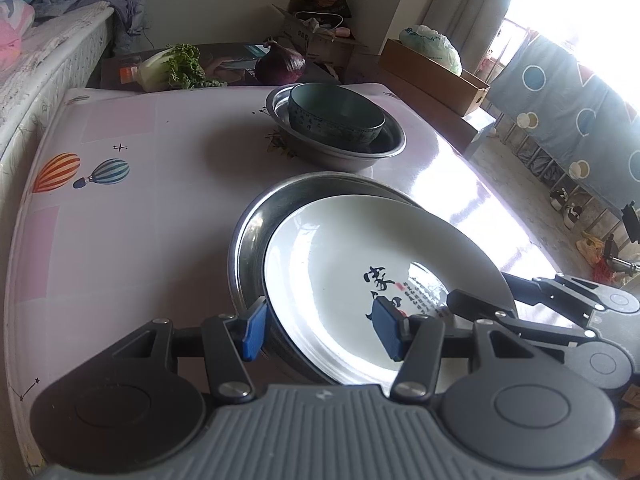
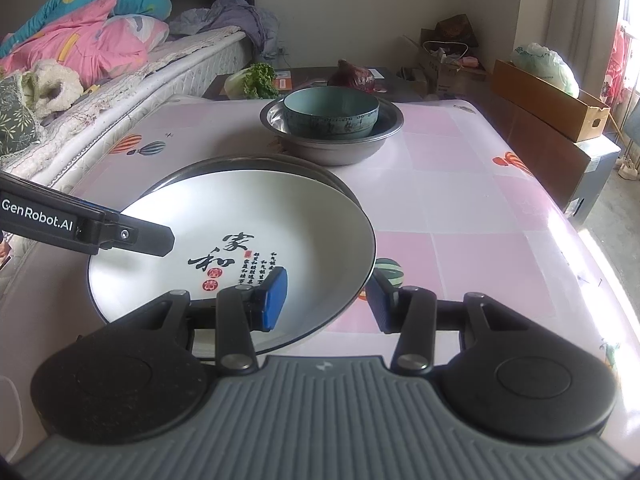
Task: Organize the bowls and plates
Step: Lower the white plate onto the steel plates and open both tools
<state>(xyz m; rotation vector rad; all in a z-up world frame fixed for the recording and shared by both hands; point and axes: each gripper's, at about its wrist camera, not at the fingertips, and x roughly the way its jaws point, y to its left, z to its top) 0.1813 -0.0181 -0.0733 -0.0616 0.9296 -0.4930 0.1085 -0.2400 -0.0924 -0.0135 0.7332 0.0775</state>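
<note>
A white plate (image 1: pixel 340 264) (image 2: pixel 280 208) with black calligraphy lies slightly tilted over a steel plate (image 1: pixel 256 224) (image 2: pixel 240 160) on the pink tablecloth. My left gripper (image 1: pixel 320 330) is shut on the plate's left rim, one blue pad outside and one on the inner slope. My right gripper (image 2: pixel 328 304) is shut on the opposite rim in the same way. Each view shows a black finger (image 1: pixel 476 306) (image 2: pixel 140 236) of the other gripper on the far rim. Further back, a teal bowl (image 1: pixel 336 112) (image 2: pixel 332 114) sits inside a steel basin (image 1: pixel 340 152) (image 2: pixel 332 148).
A leafy cabbage (image 2: pixel 256 80) and a purple cabbage (image 2: pixel 356 76) lie on a dark stand behind the table. A bed (image 2: pixel 120 80) runs along the left side. Cardboard boxes (image 2: pixel 552 100) stand at the right, beyond the table's edge (image 2: pixel 560 208).
</note>
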